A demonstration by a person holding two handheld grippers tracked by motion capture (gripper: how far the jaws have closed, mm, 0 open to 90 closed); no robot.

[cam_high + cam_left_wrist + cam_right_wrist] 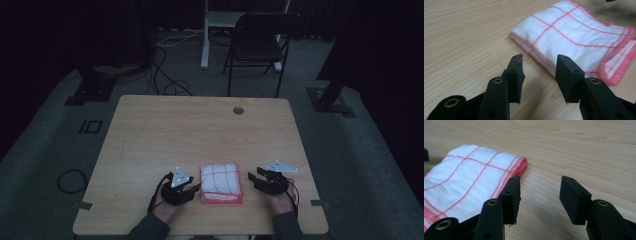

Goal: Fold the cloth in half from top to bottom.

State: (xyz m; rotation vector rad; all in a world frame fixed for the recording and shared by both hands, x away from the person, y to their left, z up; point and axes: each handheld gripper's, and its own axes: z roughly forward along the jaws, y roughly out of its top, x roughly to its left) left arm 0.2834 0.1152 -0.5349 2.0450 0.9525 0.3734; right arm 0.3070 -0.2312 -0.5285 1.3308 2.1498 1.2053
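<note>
A folded white cloth with red grid lines and red hems (221,183) lies flat on the wooden table (200,130) near its front edge. My left gripper (197,187) rests just left of the cloth, jaws apart with only bare wood between them; in the left gripper view (539,63) the cloth (576,37) lies just beyond the tips. My right gripper (253,176) sits just right of the cloth, also open and empty. In the right gripper view (540,181) the cloth (466,177) lies beside the left jaw, whose tip overlaps its hem.
A round cable hole (238,110) sits near the table's far edge. Behind the table stand a dark folding chair (257,42) and a white desk leg (205,35). Cables (165,75) trail over the grey carpet.
</note>
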